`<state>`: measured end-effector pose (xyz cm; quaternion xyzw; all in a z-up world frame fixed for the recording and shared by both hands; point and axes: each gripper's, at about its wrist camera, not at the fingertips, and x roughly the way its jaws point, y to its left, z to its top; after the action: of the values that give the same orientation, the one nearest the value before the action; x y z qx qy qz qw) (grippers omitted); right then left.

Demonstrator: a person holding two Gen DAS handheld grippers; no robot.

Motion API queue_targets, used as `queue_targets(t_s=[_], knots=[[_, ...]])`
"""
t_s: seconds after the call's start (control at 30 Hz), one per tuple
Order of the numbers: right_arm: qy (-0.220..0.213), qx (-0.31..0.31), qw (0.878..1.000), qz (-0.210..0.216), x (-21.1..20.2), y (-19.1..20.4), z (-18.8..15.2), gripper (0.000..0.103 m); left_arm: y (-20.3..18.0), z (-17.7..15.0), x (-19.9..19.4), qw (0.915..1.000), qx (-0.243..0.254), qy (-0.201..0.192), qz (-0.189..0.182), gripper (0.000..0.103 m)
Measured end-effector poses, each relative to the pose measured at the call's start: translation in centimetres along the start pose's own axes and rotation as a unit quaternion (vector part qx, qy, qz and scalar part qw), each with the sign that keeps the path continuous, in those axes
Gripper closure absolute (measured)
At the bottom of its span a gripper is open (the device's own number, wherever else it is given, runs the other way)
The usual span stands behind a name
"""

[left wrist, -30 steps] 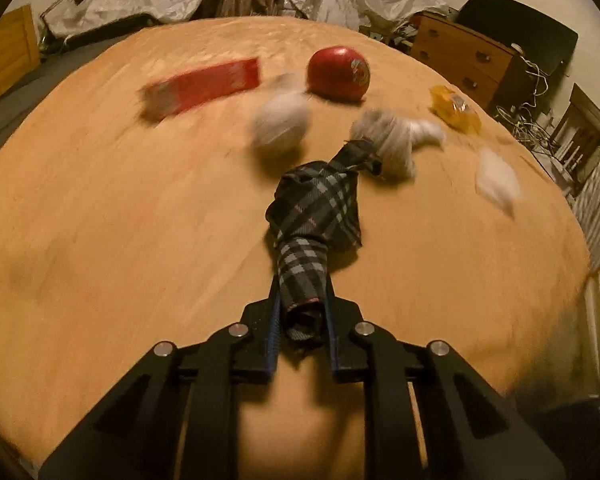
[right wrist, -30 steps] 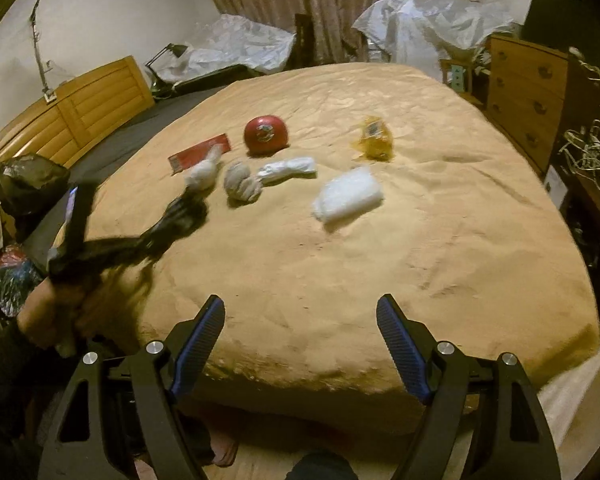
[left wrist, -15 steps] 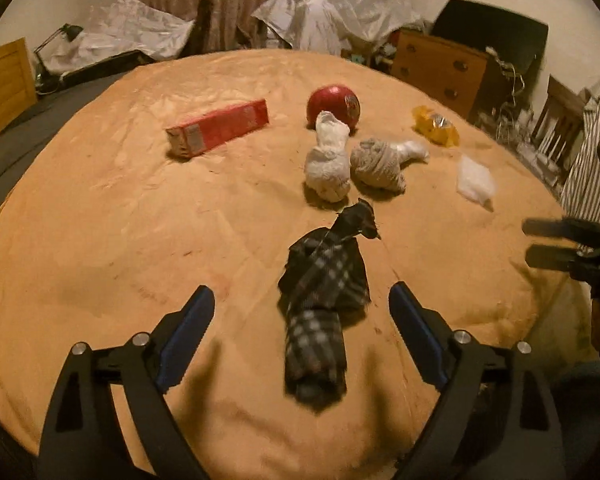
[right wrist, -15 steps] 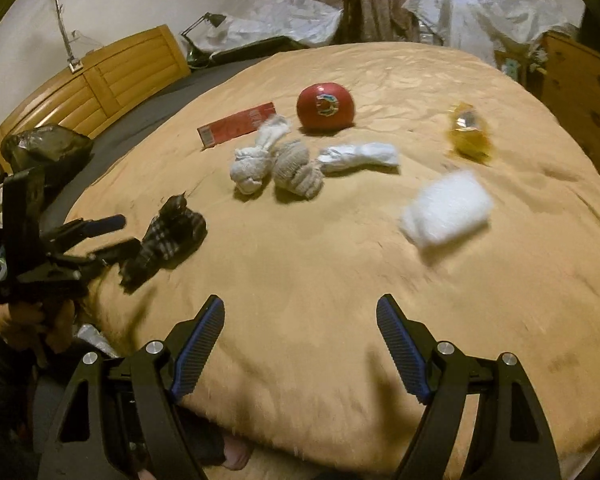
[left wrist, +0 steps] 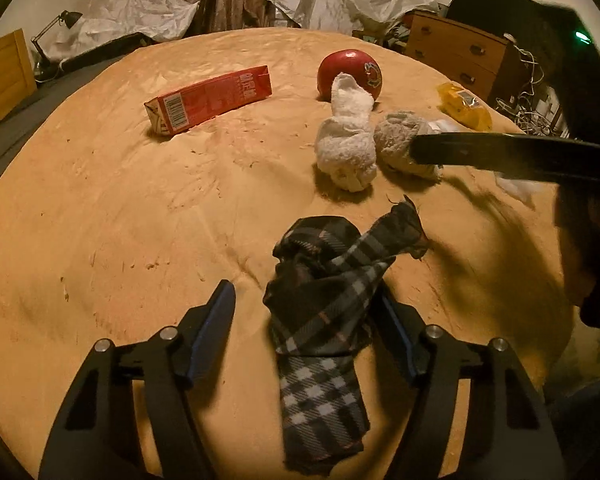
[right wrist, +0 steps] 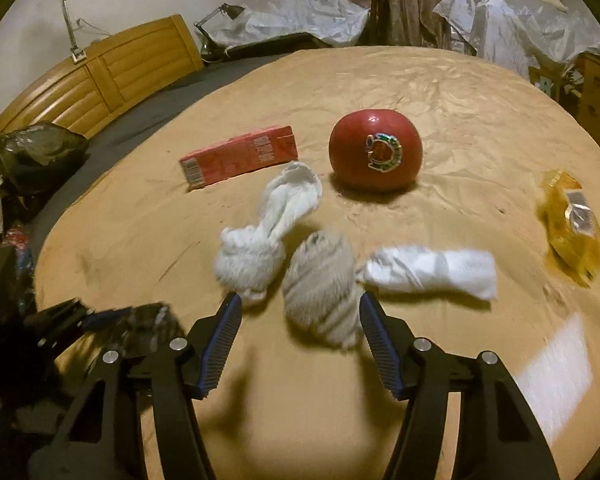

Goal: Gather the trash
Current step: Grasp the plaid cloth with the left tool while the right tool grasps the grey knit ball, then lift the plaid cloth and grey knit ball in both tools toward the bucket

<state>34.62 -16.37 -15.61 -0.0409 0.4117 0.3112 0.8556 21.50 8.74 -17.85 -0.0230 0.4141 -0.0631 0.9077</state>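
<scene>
Spread over the tan bed cover [right wrist: 480,112]: grey rolled sock [right wrist: 320,280] dead ahead between the closing, not yet touching jaws of the right gripper [right wrist: 300,312], long axis running away from them; plaid cloth [left wrist: 324,292] lengthwise between the left gripper [left wrist: 306,304] jaws, closing, unpinched.

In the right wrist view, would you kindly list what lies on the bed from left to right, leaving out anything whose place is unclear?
Red carton → knotted white sock → grey sock → red ball → flat white sock → yellow packet.
</scene>
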Motion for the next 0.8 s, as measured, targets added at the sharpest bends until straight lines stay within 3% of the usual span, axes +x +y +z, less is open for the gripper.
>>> queue_targets(t_s=[0.13,0.2,0.27,0.53,0.8], knots=[[0.006,-0.003,1.0,-0.013,2.1,0.2,0.9,0.045,0.3,0.1,0.1,1.0,-0.009,-0.003,0.0,0.042],[0.013,-0.009,1.0,-0.027,2.8,0.4,0.8,0.063,0.5,0.3,0.1,0.9998,-0.017,-0.005,0.001,0.049],[0.009,-0.001,0.999,-0.034,2.5,0.2,0.3,0.068,0.8,0.5,0.0,0.9996,-0.026,-0.005,-0.001,0.059],[-0.04,0.026,0.998,-0.04,-4.2,1.1,-3.9,0.07,0.9,0.4,-0.8,0.9987,-0.05,-0.013,-0.003,0.067],[-0.098,0.028,0.992,-0.07,-12.6,3.3,-8.4,0.07,-1.9,0.4,-5.8,0.9966,-0.039,-0.07,0.017,0.067]])
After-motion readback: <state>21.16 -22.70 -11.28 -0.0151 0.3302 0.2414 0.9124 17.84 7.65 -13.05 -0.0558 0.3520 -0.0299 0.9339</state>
